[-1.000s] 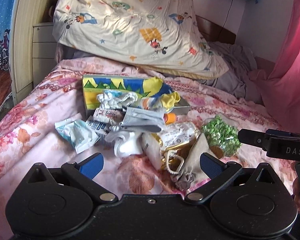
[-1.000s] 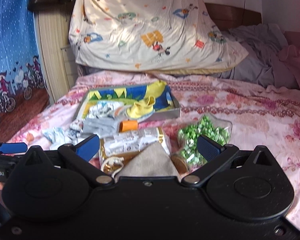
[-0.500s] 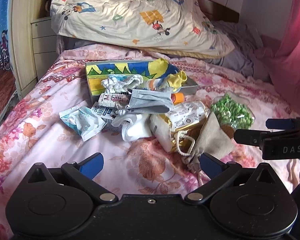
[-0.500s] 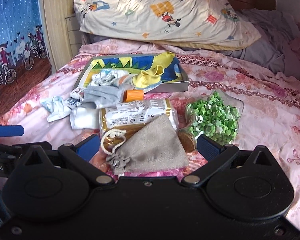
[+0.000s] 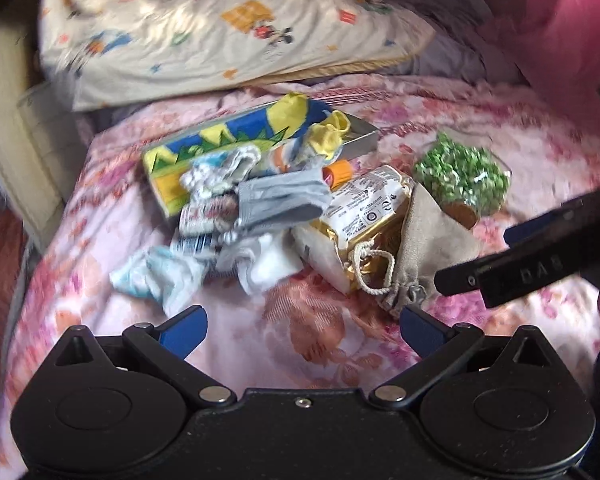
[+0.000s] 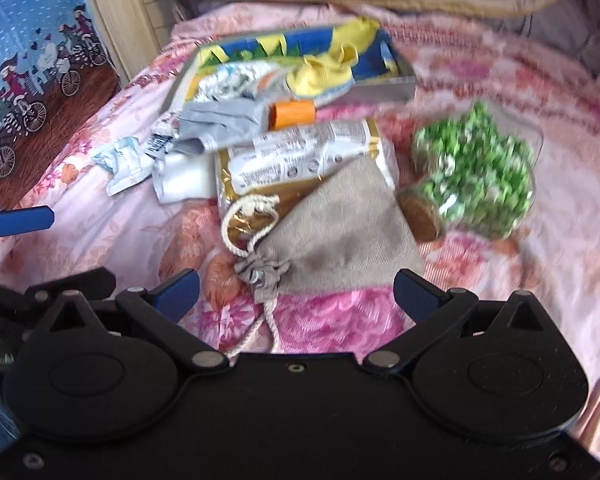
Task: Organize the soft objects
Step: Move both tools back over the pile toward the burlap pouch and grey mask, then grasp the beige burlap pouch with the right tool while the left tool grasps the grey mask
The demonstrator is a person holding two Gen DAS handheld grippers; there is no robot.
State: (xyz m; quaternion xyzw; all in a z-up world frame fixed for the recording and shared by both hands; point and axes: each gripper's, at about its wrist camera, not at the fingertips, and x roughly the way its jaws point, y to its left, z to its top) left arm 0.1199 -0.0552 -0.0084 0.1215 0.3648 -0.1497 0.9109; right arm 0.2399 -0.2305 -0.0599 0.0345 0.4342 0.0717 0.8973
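Grey-beige linen drawstring pouch (image 6: 336, 228) lies flat on the pink floral bedspread (image 6: 112, 236), gathered neck and white cord at its 7 o'clock end, upper corner overlapping a gold foil packet with a white printed label (image 6: 300, 156). Pouch sits just ahead of the right gripper (image 6: 296, 290), between the lines of its blue fingertips (image 6: 178, 290); jaws spread wide, nothing held, no contact with the pouch that I can see.

Left gripper (image 5: 302, 330) also wide open and empty, over bare bedspread; same pouch (image 5: 428, 236) at its 1 o'clock.

Writing: label on the foil packet has lines of print and round symbols, too blurred to read. Right gripper body crossing the left view at 3 o'clock shows raised letters "DAS", seen upside down. Partial white lettering on the left gripper at the left edge of the right view, cut off, not legible.

Rest of the pile, from the pouch toward 11 o'clock: orange cylinder (image 6: 294, 112), folded grey cloth (image 6: 220, 124), white cloth (image 6: 184, 178), crumpled pale-blue wrapper (image 6: 120, 164), small printed sachets, unreadable. Behind: shallow grey-walled box with blue/yellow/green printed lining (image 6: 384, 88) holding a yellow sock-like item (image 6: 320, 76) and a patterned white bundle.

At 2 o'clock of the pouch: clear container of small green pieces with a cork-coloured end (image 6: 476, 172), heavily motion-blurred, outline unclear.

Cartoon-print cream pillow (image 5: 228, 28) at 12 o'clock, top cut off. Both frames smeared.
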